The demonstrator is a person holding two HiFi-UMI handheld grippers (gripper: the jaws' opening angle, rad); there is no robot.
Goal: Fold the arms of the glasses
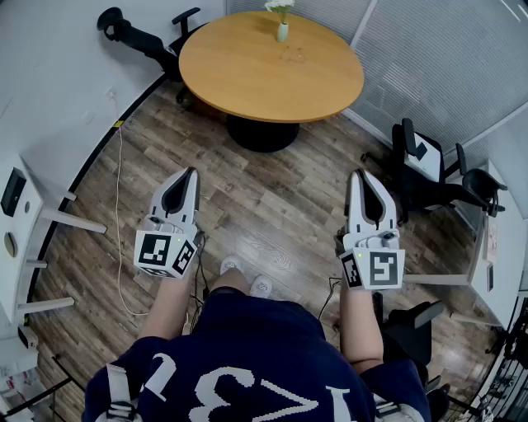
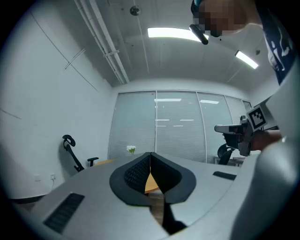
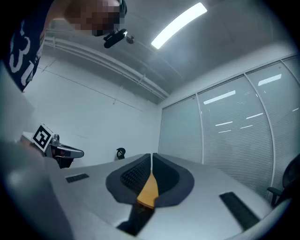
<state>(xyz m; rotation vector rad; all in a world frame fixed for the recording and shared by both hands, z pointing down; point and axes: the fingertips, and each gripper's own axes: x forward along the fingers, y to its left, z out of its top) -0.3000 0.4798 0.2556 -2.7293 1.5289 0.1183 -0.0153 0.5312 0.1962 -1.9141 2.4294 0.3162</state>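
A round wooden table [image 1: 247,74] stands ahead across the wood floor. Near its far side, next to a small vase of white flowers [image 1: 282,25], lies a faint thin shape [image 1: 293,54] that may be the glasses; it is too small to tell. My left gripper [image 1: 191,171] and right gripper [image 1: 360,173] are held side by side in the air above the floor, well short of the table and pointing at it. Both are shut with nothing between the pads. The left gripper view shows its closed tips [image 2: 150,153], and the right gripper view shows the same [image 3: 151,154].
Black office chairs [image 1: 429,165] stand at the right, and another chair [image 1: 140,37] is at the table's far left. A white desk [image 1: 16,231] lines the left wall, and a cable [image 1: 120,206] runs over the floor beside it. Glass partitions with blinds [image 2: 178,126] close the room behind the table.
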